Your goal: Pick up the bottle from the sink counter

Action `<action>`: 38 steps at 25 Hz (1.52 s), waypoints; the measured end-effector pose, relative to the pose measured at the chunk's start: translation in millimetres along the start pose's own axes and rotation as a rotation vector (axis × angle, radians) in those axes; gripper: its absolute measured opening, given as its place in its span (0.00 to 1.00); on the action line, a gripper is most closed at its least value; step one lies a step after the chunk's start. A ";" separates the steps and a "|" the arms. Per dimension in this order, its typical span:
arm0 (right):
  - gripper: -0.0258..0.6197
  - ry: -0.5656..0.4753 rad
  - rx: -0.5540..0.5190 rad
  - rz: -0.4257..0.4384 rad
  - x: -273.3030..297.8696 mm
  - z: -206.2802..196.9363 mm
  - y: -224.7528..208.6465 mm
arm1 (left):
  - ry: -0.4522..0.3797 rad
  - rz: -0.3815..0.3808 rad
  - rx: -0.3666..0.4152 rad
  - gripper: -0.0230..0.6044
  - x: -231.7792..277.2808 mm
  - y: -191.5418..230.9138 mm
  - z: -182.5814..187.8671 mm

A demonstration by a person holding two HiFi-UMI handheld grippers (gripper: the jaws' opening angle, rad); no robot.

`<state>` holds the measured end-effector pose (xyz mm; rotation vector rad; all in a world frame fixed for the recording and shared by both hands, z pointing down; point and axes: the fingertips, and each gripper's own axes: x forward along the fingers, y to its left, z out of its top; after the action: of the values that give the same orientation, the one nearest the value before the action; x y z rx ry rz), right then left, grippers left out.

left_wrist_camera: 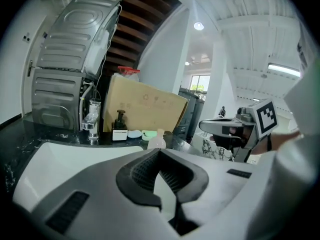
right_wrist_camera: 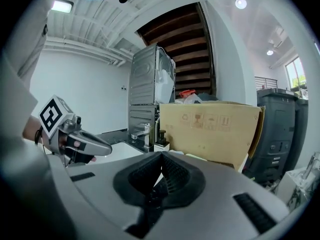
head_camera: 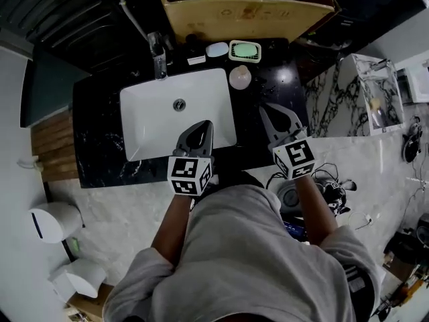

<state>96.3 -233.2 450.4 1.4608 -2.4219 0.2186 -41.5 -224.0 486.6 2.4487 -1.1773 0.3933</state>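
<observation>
Person: grey sweater (head_camera: 248,247) fills the bottom of the head view, with both arms stretched forward over the counter edge.
Left gripper (left_wrist_camera: 160,150): the fingers are closed, tip against tip, and hold nothing. It hangs over the near rim of the sink.
Right gripper (right_wrist_camera: 161,154): the fingers are fully closed and also empty. It hangs over the counter, right of the sink.
Sink (head_camera: 144,136): white and rectangular, set in the counter.
Counter (head_camera: 100,139): black, speckled stone.
Bottle (head_camera: 240,77): small, pale and round, upright on the counter just beside the far right corner of the sink. It is ahead of both grippers and apart from them, nearer to the right one.
Soap dish (head_camera: 244,50): green, behind the bottle, with a pale blue soap (head_camera: 216,49) on its left.
Faucet (head_camera: 159,58): chrome, at the far rim of the sink.
Pump (left_wrist_camera: 119,126): dark, with a white label, right of the faucet.
Box (head_camera: 244,15): brown cardboard, against the back of the counter.
</observation>
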 end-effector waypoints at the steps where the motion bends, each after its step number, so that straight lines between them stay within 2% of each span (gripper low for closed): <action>1: 0.05 0.003 0.003 0.001 4.8 -3.0 -6.5 | 0.007 -0.003 -0.003 0.06 7.5 -1.0 -0.1; 6: 0.05 0.023 0.010 0.021 32.1 -23.6 -28.0 | 0.030 0.024 -0.006 0.06 33.7 6.2 -6.7; 16: 0.05 0.045 0.017 0.048 75.3 -49.2 -49.9 | 0.050 0.119 -0.080 0.06 60.6 38.2 -25.4; 31: 0.06 -0.067 -0.072 0.064 116.2 -42.3 -53.5 | 0.089 0.171 -0.096 0.06 73.3 58.5 -38.3; 38: 0.06 -0.090 -0.041 0.051 120.4 -41.4 -53.0 | 0.082 0.178 -0.099 0.06 73.4 62.6 -37.3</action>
<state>98.0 -347.1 528.2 1.4213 -2.5214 0.1154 -49.4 -292.3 563.9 2.2300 -1.3514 0.4700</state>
